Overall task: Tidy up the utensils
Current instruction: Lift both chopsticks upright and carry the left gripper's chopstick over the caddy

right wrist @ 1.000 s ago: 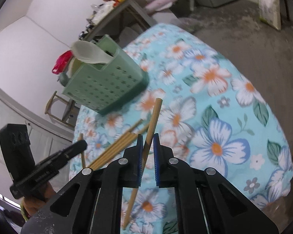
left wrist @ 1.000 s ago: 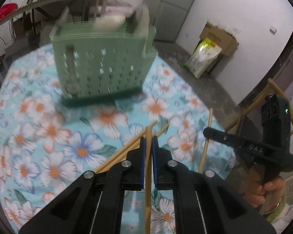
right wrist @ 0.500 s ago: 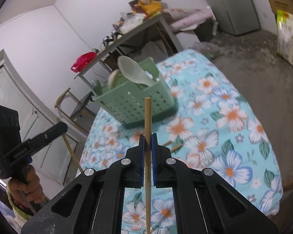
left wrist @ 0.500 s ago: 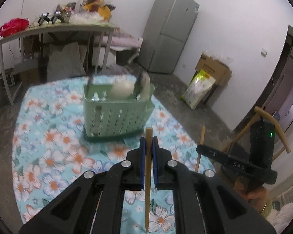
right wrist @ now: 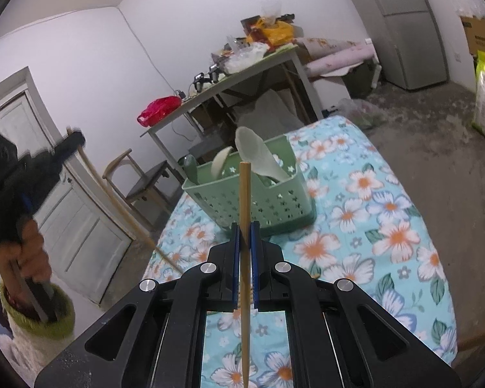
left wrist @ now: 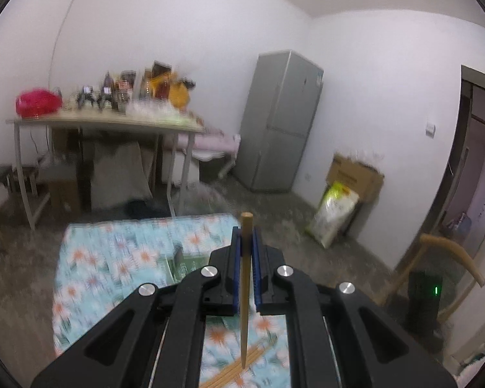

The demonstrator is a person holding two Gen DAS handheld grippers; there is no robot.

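Left wrist view: your left gripper (left wrist: 245, 271) has its blue pads closed tight on a single wooden chopstick (left wrist: 245, 291). The stick stands upright between them, blunt end above the fingertips, thin end hanging below. Under it lies the flowered tablecloth (left wrist: 90, 258), blurred. A sliver of the green utensil basket (left wrist: 186, 266) peeks out just left of the gripper body, mostly hidden. A loose bundle of chopsticks (left wrist: 242, 363) lies on the cloth near the table's near edge. Before you lower, tip this gripper down until the basket's rim is in full view, since you cannot judge the opening from here.

Right wrist view: your right gripper (right wrist: 245, 265) is likewise clamped on its own chopstick (right wrist: 244, 258), upright and centred. Beyond it the basket (right wrist: 258, 200) stands toward the table's far left corner, clearly seen. It holds white spoons (right wrist: 258, 156) leaning out of its compartments, and a dark green utensil at its left end. Your left hand (right wrist: 22, 252) shows at the frame's left, off the table's edge and blurred.

Judgement: the step is carrying both sticks to the basket. Choose a compartment free of spoons, bring each thin end down over it, and release only once the tip sits inside, one hand at a time, so the sticks do not knock each other or glance off the rim.
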